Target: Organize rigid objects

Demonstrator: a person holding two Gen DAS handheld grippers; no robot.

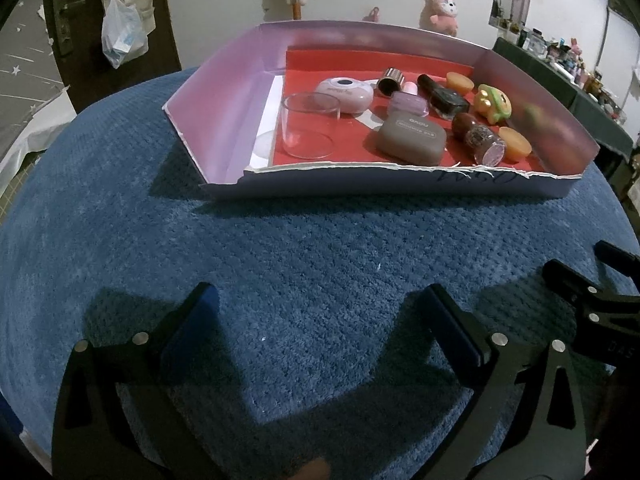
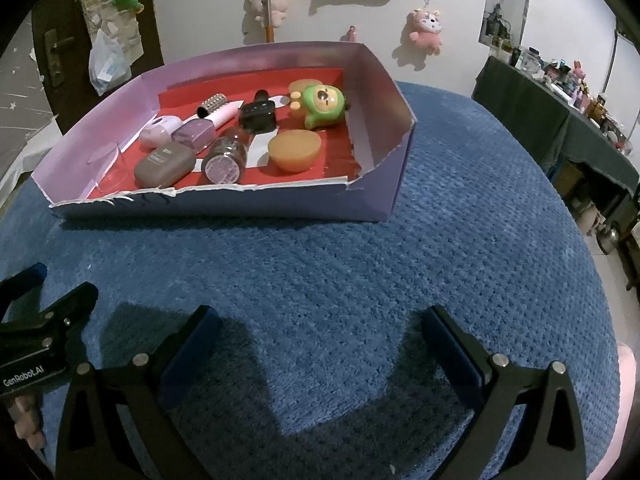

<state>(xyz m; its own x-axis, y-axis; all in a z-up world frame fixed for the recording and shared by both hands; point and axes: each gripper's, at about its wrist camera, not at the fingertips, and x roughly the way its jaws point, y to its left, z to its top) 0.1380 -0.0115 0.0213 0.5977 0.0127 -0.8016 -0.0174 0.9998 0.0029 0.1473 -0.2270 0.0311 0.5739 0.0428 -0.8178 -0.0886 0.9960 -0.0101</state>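
A purple cardboard box (image 1: 224,100) (image 2: 384,120) with a red floor stands on the blue cloth ahead of both grippers. Inside lie a clear cup (image 1: 308,126), a grey case (image 1: 412,140) (image 2: 164,164), a pale oval case (image 1: 346,94), a purple block (image 1: 408,104) (image 2: 194,134), a black bottle (image 1: 444,98) (image 2: 258,114), a glitter bottle (image 1: 478,136) (image 2: 226,156), a green-yellow toy (image 1: 492,104) (image 2: 322,106) and orange discs (image 1: 514,144) (image 2: 294,150). My left gripper (image 1: 320,304) is open and empty over the cloth. My right gripper (image 2: 320,324) is open and empty too.
The blue textured cloth (image 1: 304,248) (image 2: 440,240) covers the round table. The right gripper shows at the right edge of the left wrist view (image 1: 592,300); the left gripper shows at the left edge of the right wrist view (image 2: 44,320). A cluttered dark shelf (image 2: 560,92) stands far right.
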